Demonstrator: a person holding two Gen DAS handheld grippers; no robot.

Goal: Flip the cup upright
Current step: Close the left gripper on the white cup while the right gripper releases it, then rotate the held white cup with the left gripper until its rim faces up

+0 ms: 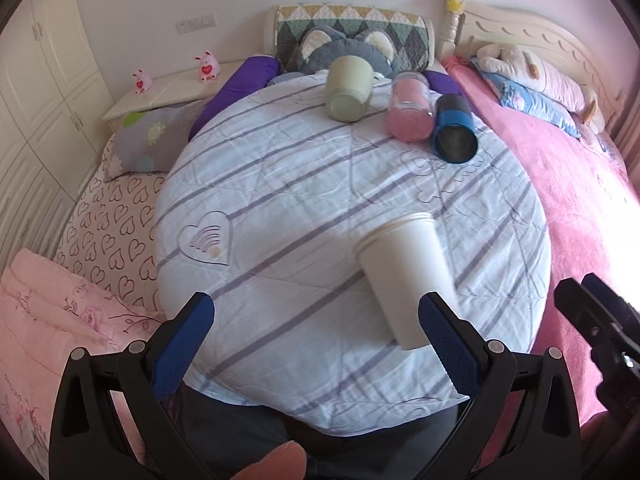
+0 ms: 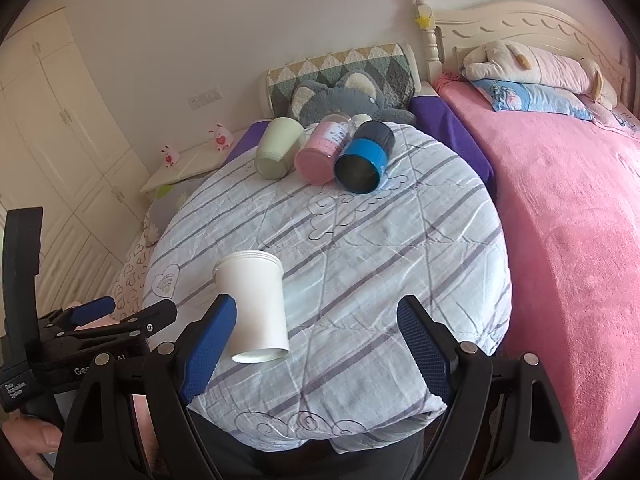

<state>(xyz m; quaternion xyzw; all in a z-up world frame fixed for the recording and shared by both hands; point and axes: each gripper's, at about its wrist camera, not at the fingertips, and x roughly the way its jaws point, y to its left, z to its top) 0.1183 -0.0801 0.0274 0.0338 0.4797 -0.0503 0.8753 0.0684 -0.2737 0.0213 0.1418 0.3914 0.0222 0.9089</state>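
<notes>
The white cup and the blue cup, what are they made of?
The white cup looks like matte plastic or paper: plain, dull, thin rim. The blue cup looks like metal inside, dark and shiny, with a blue outer coating or sleeve. I can't be certain.

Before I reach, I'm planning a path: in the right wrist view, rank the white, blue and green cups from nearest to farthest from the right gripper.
1. White cup, lying by the right gripper's left finger.
2. Blue cup, far side, right of the row.
3. Green cup, far side, left end; only slightly beyond the blue.

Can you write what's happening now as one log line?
white cup: lying on its side on striped quilt | left gripper: open | right gripper: open | three other cups: also lying
</notes>
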